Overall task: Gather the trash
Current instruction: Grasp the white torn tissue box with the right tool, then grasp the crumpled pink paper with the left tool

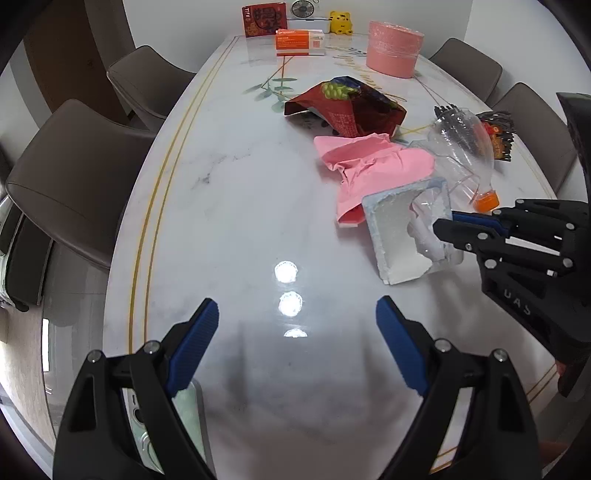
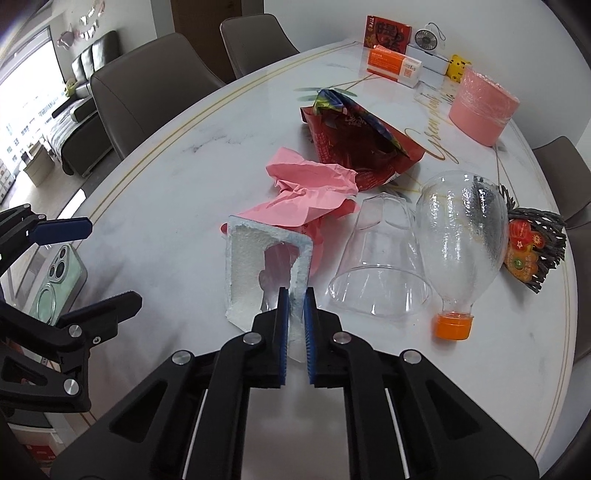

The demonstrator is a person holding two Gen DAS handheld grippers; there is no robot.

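My right gripper (image 2: 296,295) is shut on the near wall of a white foam piece (image 2: 255,258), which also shows in the left wrist view (image 1: 395,236) with the right gripper (image 1: 443,221) at its right side. Behind it lie crumpled pink paper (image 2: 310,192), a red snack bag (image 2: 354,147), a clear plastic cup (image 2: 380,273) on its side and a clear bottle (image 2: 461,236) with an orange cap. My left gripper (image 1: 297,314) is open and empty over bare table, to the left of the trash.
The marble table (image 1: 221,206) carries a pink round box (image 1: 394,48), an orange box (image 1: 300,42), a red box (image 1: 264,18), a yellow toy (image 1: 340,23) and a dark woven ornament (image 2: 532,243). A green phone (image 2: 59,277) lies near the left edge. Brown chairs (image 1: 74,173) surround the table.
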